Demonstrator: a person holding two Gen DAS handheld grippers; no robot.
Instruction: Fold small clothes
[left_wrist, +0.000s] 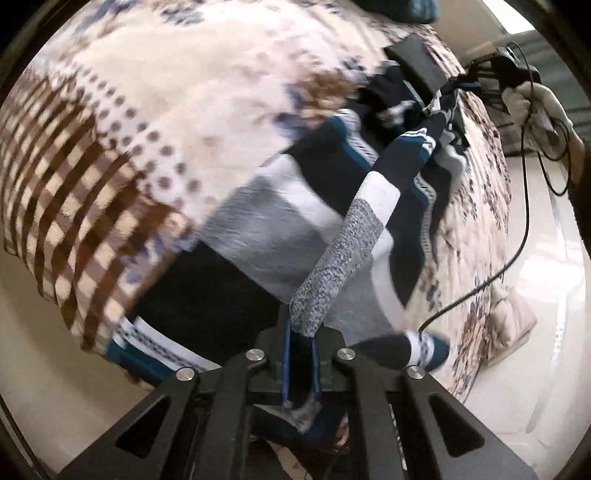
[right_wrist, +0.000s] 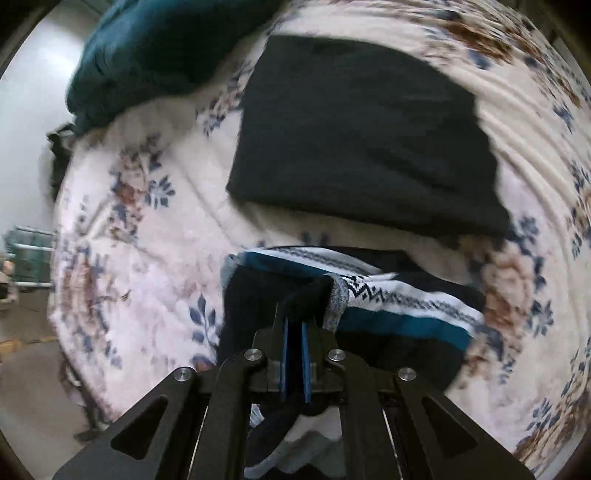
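Left wrist: left tool (left_wrist: 300, 332) pinching knit striped sweater (left_wrist: 258, 221).

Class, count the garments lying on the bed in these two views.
2: a striped sweater, lifted at two points by the left gripper and right gripper, and a folded black garment beyond it. Others may be hidden.

Motion-blurred floral bedspread (left_wrist: 229, 96), dark teal bundle (right_wrist: 166, 51) cut off by top edge, sweater's (right_wrist: 388, 306) lower part hidden behind right hand-held gripper (right_wrist: 294, 325), gloved hand (left_wrist: 532, 107) partly cut off at right
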